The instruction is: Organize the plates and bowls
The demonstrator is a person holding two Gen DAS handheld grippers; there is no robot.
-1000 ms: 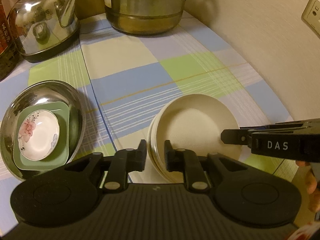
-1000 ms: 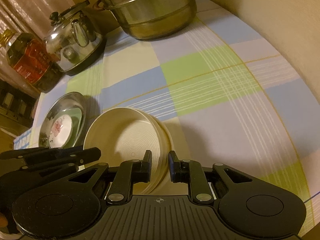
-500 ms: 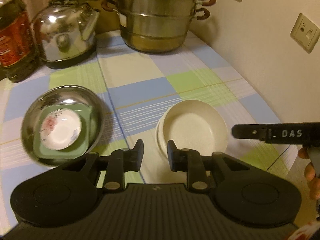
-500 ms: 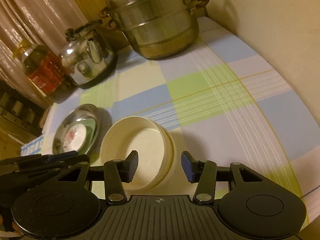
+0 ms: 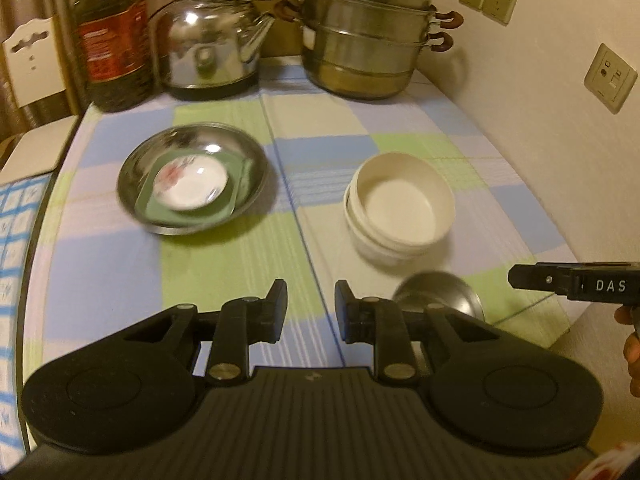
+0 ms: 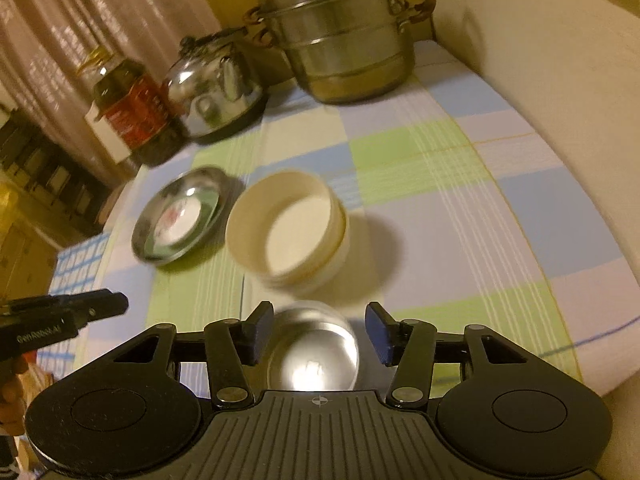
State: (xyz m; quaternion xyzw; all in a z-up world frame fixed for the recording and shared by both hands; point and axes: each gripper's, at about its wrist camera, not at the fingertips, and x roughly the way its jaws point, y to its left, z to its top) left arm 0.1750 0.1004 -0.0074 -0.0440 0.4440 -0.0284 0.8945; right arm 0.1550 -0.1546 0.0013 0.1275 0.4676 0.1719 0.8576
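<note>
Two stacked cream bowls (image 5: 400,204) (image 6: 288,232) stand on the checked tablecloth. Left of them a steel plate (image 5: 136,168) (image 6: 144,236) holds a green square plate (image 5: 240,196) with a small flowered dish (image 5: 192,184) on top. A small steel bowl (image 5: 444,296) (image 6: 316,352) sits nearer, partly hidden behind my fingers. My left gripper (image 5: 311,300) (image 6: 120,304) hovers open above the cloth, short of the cream bowls, nothing between its fingers. My right gripper (image 6: 320,324) (image 5: 520,276) hangs above the small steel bowl, its jaws opening, pads touching nothing.
At the back stand an oil bottle (image 5: 112,40), a steel kettle (image 5: 212,48) and a tiered steamer pot (image 5: 364,40). A wall with sockets (image 5: 608,76) runs along the right side. The table's front right corner (image 5: 560,320) is close to my right gripper.
Both grippers let go of the cream bowls' rim and drew back and upward. The right jaws spread wide, the left a little. The small steel bowl came into view.
</note>
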